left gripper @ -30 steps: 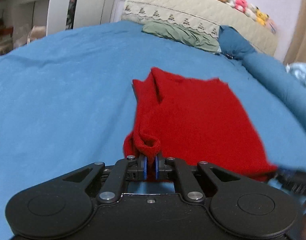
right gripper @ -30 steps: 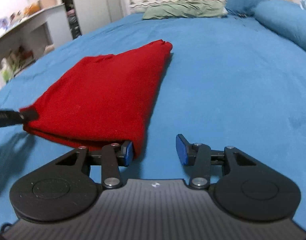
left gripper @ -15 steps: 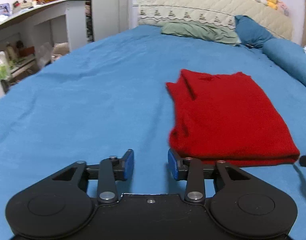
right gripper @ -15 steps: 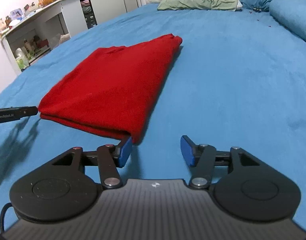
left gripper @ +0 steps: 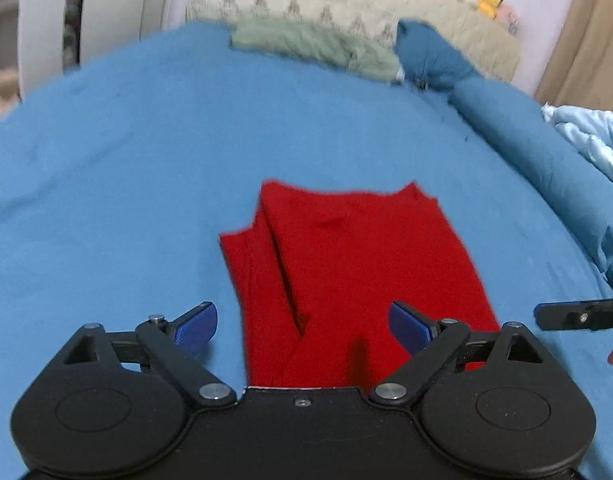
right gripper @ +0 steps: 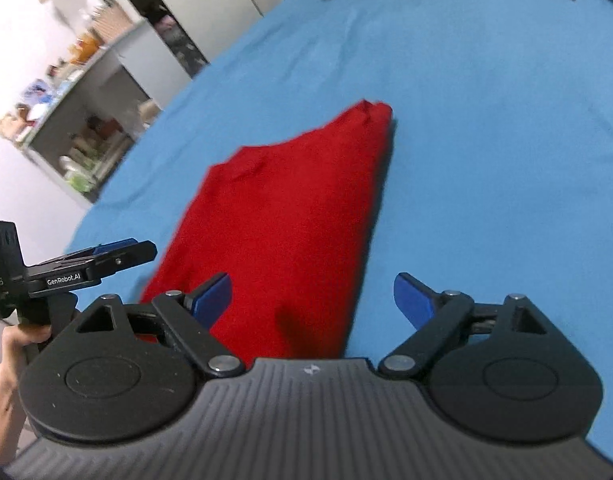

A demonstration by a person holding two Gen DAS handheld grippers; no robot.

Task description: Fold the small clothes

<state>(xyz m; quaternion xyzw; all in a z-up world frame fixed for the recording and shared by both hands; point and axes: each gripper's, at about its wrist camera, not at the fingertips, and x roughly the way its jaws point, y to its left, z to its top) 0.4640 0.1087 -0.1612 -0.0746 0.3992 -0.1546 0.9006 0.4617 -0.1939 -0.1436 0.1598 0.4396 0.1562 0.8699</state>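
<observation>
While released, garment [left gripper: 358, 272] beyond fingers [left gripper: 196, 322]

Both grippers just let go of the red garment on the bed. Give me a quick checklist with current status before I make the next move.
1. Left gripper clear of cloth: ok. Its jaws have just been opening and stand wide, pads off the fabric.
2. Right gripper clear of cloth: ok. Its jaws have just been opening too; nothing is pinched.
3. Red garment lying flat on the blue bedspread: ok, folded into a compact shape.
4. Fold tidy: not ok. A loose flap sticks out along one side edge in the left wrist view.
5. Near edge of the garment: cannot tell, both gripper bodies hide it.
6. Grippers apart from each other: ok.
</observation>
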